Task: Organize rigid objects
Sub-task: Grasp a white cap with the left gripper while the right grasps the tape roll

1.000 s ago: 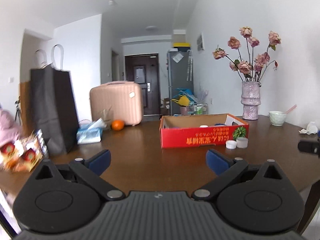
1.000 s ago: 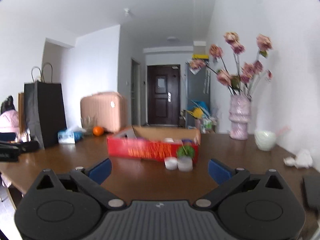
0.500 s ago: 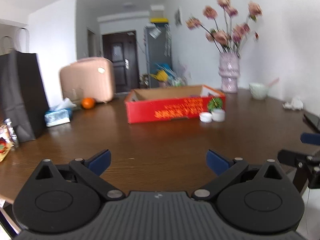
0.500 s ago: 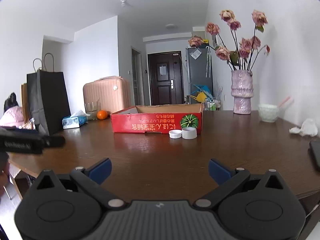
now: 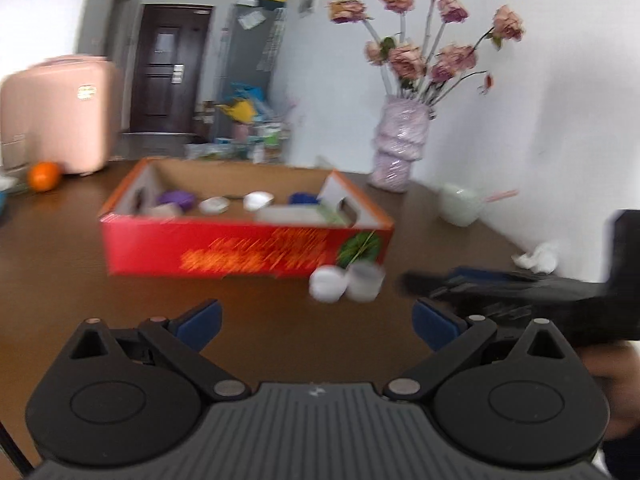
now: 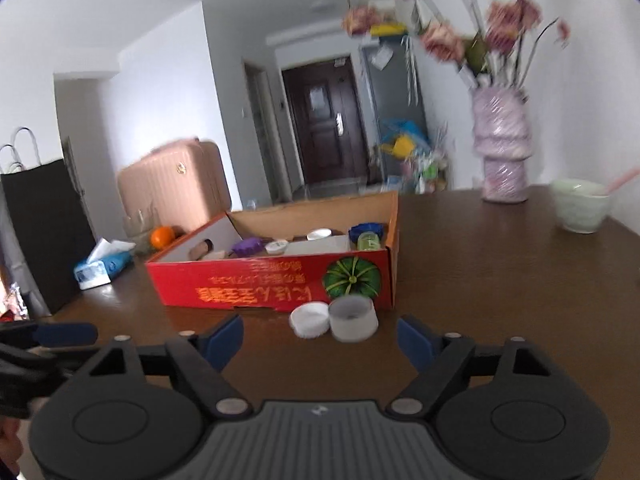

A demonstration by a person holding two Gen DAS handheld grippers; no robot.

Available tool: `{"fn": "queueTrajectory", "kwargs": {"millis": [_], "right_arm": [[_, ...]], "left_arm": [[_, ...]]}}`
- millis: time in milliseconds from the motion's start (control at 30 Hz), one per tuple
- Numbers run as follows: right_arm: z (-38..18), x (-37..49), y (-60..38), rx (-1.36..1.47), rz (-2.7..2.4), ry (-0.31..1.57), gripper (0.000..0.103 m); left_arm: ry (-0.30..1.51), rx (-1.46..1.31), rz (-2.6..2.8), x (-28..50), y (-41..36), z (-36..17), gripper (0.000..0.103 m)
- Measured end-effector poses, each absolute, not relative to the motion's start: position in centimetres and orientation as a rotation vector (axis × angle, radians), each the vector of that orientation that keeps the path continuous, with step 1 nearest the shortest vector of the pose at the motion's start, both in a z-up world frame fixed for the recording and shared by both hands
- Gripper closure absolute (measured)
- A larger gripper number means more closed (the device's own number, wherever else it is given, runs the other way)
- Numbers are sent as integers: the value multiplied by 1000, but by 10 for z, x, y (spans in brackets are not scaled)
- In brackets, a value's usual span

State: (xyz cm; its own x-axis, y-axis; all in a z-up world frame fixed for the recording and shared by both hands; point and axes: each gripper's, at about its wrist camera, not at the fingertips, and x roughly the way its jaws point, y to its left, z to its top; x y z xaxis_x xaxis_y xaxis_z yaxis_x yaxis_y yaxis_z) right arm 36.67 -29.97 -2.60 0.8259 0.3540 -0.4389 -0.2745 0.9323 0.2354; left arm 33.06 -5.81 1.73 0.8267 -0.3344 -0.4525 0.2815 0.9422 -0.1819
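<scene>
Right wrist view: right gripper [image 6: 320,336] fingers spread apart, empty, low centre, facing a white cap [image 6: 309,319] touching a grey cup [image 6: 353,317] before the red box [image 6: 276,278]; left gripper [image 5: 316,318] likewise apart.

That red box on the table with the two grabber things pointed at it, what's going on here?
A person holds a hand-held gripper in each hand, tidying small items into the red box. Both the left hand-held gripper and the right hand-held gripper are open and empty. The right one points at a white cap and a white cup, side by side on the table before the box.
</scene>
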Motion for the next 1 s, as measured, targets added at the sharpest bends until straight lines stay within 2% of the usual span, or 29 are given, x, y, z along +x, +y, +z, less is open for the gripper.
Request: {"fn": "queueTrajectory", "kwargs": {"millis": [67,200,300,400,467,600,867,967,1000], "right_arm": [[-33,400,-292,127,346,545,22],[-53,442,-283,130,369,602,33],[-66,455,-282,145,376,622,35],[-78,464,-285,173,381,659,54],[-78,465,-294,222,398,660,59],[-81,465,-305,255,369,658,61],[-80,460,-317,295,317,631,61],[-80,458,-327,342,315,621,61],[-81,458,-328,350,311,621,61]], "left_arm": [[512,-93,-319,357,-61,14,0],[590,-37,-298,402,-73,-3,2],[618,-43,-314,418,-77,-12,4],[644,-26,-351,436,-86,-20,8],[643,-8,-380,444,-94,-25,11],[642,46,-396,458,-104,-34,29],[685,37,-433,476,-108,-43,32],[688,77,-438,478,-116,-48,41],[684,99,-449,476,-119,-48,52]]}}
